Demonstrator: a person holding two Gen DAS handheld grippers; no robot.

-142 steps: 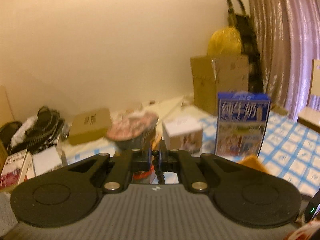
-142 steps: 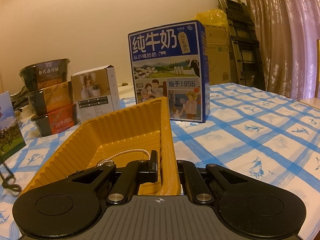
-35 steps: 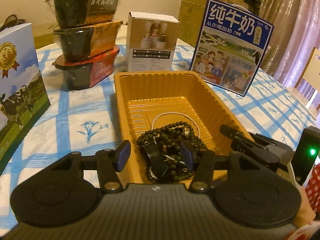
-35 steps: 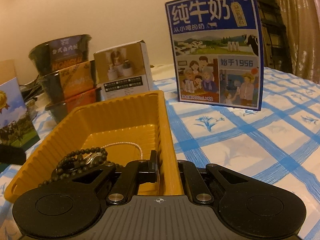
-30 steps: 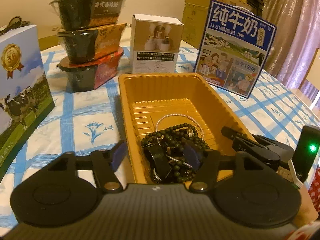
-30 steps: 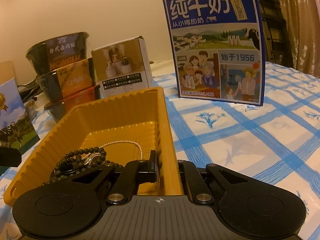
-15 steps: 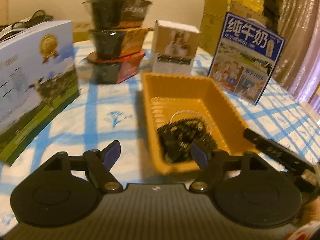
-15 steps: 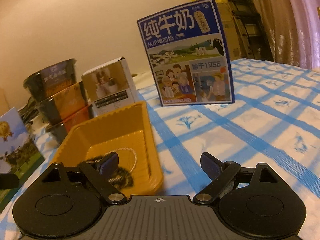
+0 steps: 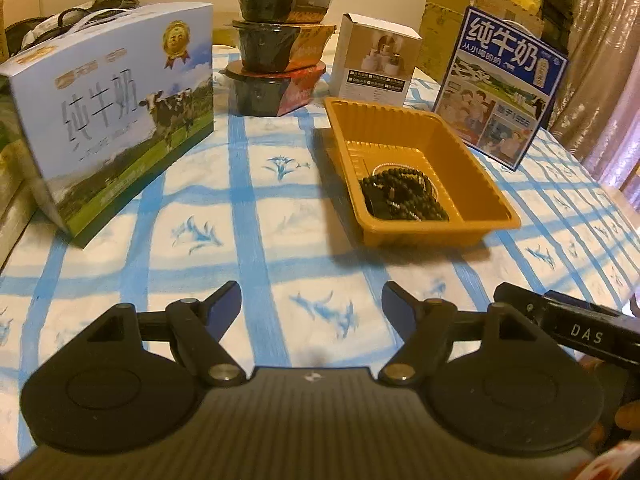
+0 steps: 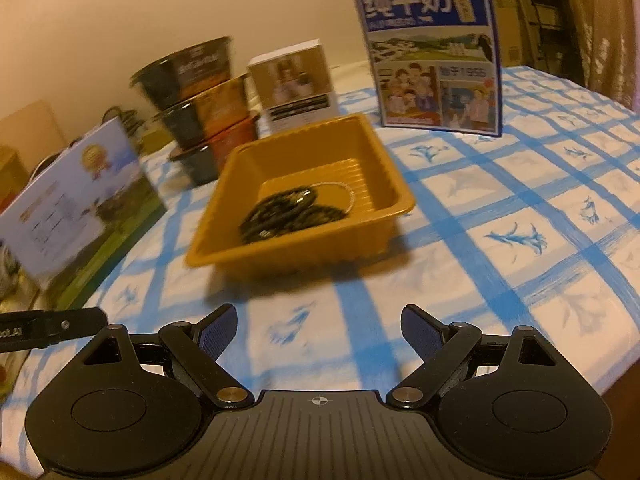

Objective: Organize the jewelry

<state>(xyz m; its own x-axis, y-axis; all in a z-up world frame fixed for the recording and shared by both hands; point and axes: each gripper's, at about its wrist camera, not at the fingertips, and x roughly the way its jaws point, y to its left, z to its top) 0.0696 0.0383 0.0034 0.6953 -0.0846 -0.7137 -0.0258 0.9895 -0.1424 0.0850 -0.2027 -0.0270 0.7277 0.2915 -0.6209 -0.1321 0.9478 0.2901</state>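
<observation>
Blue-checked cloth [image 9: 256, 208] covers the counter. Left gripper [image 9: 311, 302]: fingers wide, having just opened further, nothing between them; a second ago they stood over the beads, now over bare cloth. The black bead jewelry [image 9: 402, 196] lies in the near end of the amber tray [image 9: 496, 200]. Right gripper [image 10: 318, 326]: fingers wide and empty, having released the tray's rim and pulled back.

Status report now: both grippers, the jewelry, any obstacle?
Left gripper open, empty. Right gripper open, empty. Beads lying in yellow tray. Nothing in the way.
</observation>
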